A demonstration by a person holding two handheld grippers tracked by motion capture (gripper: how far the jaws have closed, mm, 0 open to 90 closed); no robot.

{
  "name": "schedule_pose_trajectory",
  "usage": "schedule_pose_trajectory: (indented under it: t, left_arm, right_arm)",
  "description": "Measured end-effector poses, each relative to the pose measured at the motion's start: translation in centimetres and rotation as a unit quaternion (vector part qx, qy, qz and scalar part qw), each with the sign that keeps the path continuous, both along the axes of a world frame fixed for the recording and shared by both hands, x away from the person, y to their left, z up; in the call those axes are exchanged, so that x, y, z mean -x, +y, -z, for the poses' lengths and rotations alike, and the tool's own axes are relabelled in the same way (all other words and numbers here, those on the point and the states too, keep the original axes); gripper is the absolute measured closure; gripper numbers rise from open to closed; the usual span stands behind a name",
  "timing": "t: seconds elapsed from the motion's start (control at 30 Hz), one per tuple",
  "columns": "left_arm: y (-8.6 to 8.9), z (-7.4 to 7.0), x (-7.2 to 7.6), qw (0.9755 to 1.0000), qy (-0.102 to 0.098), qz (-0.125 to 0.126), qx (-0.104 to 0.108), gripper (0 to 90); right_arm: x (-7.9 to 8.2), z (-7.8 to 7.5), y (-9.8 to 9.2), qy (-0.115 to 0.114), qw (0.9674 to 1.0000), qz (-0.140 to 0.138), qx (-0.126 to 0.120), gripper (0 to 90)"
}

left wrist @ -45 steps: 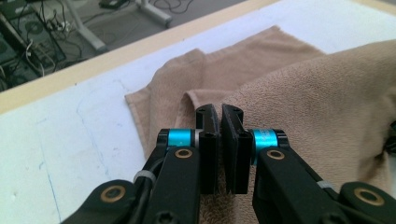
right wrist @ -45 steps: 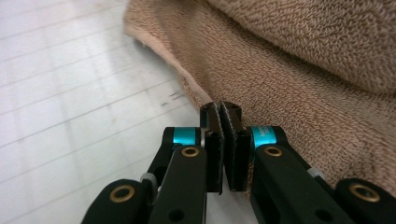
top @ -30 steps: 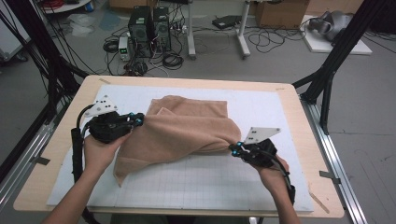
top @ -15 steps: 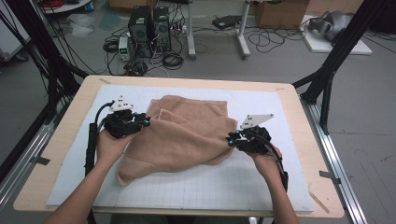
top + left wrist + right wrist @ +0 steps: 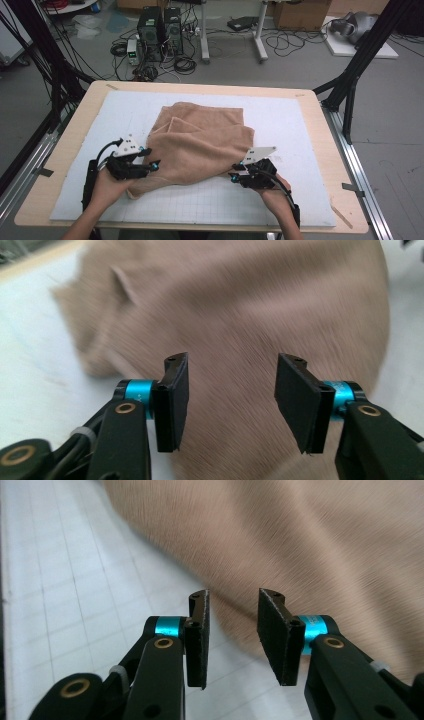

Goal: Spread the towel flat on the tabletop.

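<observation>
Black left gripper point(image 5: 150, 159) and right gripper point(image 5: 235, 176) — cyan collars, brass screws, grey plates, black cables

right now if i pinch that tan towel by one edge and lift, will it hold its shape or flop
The tan towel will probably flop: it lies in soft folds and rumpled layers, so a lifted edge should drape and the folds slide open. Its fuzzy nap suggests the pads will grip it, not slip. It looks light, and pushing would likely bunch it on the white mat.

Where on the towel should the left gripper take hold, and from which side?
Probably the near left corner of the towel, approached from the left edge. There the cloth ends in a thin, flat tip on the mat, beside the left gripper, whose open jaws could straddle it.
</observation>
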State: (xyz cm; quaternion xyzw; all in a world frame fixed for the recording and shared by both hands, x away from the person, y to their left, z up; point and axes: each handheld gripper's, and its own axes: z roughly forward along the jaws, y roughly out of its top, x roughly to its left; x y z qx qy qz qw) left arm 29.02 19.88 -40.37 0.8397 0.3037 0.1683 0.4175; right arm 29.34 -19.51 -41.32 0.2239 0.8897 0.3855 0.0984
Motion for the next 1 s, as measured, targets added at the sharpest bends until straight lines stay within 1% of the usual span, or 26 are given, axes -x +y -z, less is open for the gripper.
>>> schedule_pose_trajectory:
  t: [0.03,0.07,0.1,0.13,0.17,0.2,0.23,0.27,0.37,0.43,0.5,0.53,0.57,0.6,0.63,0.7,0.8,0.87,0.93,1.0]
  left_arm:
    - [-0.1,0.6,0.1,0.9999,0.008,0.009,-0.001,47.0]
    - [-0.2,1.2,0.2,0.9997,0.016,0.017,-0.003,46.9]
    - [-0.4,1.6,0.2,0.9992,0.029,0.024,-0.014,47.1]
    - [-0.5,2.1,0.0,0.9982,0.042,0.038,-0.022,49.7]
    - [-0.6,2.5,-0.1,0.9967,0.057,0.054,-0.022,55.5]
    - [-0.7,2.9,-0.3,0.9957,0.066,0.06,-0.026,59.7]
    - [-0.8,3.2,-0.4,0.9949,0.07,0.065,-0.033,60.4]
    - [-0.8,3.3,-0.5,0.9951,0.071,0.064,-0.026,61.9]
    - [-0.6,3.4,-0.7,0.9952,0.073,0.061,-0.024,68.3]
    - [-0.7,3.4,-0.8,0.9952,0.073,0.059,-0.026,73.4]
    - [-0.8,3.3,-0.7,0.9949,0.073,0.063,-0.03,77.6]
    - [-0.9,3.3,-0.7,0.995,0.072,0.062,-0.029,79.2]
    - [-0.8,3.2,-0.7,0.9951,0.072,0.063,-0.028,80.3]
    - [-0.8,3.1,-0.6,0.9952,0.072,0.062,-0.025,81.0]
    - [-0.7,3.0,-0.5,0.9957,0.069,0.059,-0.018,81.4]
    - [-0.3,2.5,-0.2,0.9964,0.064,0.055,0.003,81.8]
    - [0.4,1.4,0.1,0.9967,0.056,0.047,0.036,82.0]
    - [0.7,0.4,0.4,0.9966,0.046,0.043,0.052,82.0]
    - [0.9,-0.7,0.7,0.9966,0.033,0.044,0.061,82.0]
    - [1.0,-1.6,1.2,0.9965,0.018,0.042,0.069,82.0]
  right_arm:
    - [0.0,0.6,0.2,0.005,1.0,-0.002,0.001,65.9]
    - [0.0,1.0,0.3,0.008,0.9999,0.0,0.009,65.9]
    - [0.0,1.5,0.4,0.012,0.9998,0.003,0.016,65.7]
    - [-0.1,1.8,0.5,0.017,0.9997,0.006,0.017,65.3]
    - [-0.3,2.1,0.6,0.021,0.9997,0.006,0.015,64.3]
    - [-0.5,2.2,0.7,0.02,0.9996,0.011,0.019,63.0]
    - [-0.6,2.3,0.9,0.017,0.9996,0.013,0.019,62.6]
    - [-0.8,2.3,1.1,0.016,0.9996,0.012,0.017,61.8]
    - [-1.4,2.5,2.1,0.018,0.9994,0.009,0.027,60.2]
    - [-1.7,2.7,2.6,0.014,0.9995,0.011,0.027,64.9]
    - [-1.9,2.6,2.5,0.015,0.9993,0.019,0.028,75.4]
    - [-2.0,2.6,2.5,0.012,0.9994,0.017,0.027,80.9]
    - [-2.0,2.5,2.5,0.013,0.9994,0.014,0.03,83.0]
    - [-2.1,2.4,2.5,0.013,0.9993,0.008,0.033,84.3]
    - [-2.1,2.3,2.5,0.019,0.9993,0.002,0.032,84.7]
    - [-1.9,2.0,2.4,0.018,0.9992,-0.006,0.035,85.1]
    - [-1.5,1.2,1.7,0.015,0.9996,-0.01,0.021,85.2]
    - [-1.1,0.5,1.0,0.011,0.9998,-0.012,0.013,85.2]
    - [-0.7,-0.4,0.4,0.007,0.9999,-0.015,0.005,85.3]
    - [-0.1,-1.4,-0.1,-0.004,0.9999,-0.015,0.003,85.3]
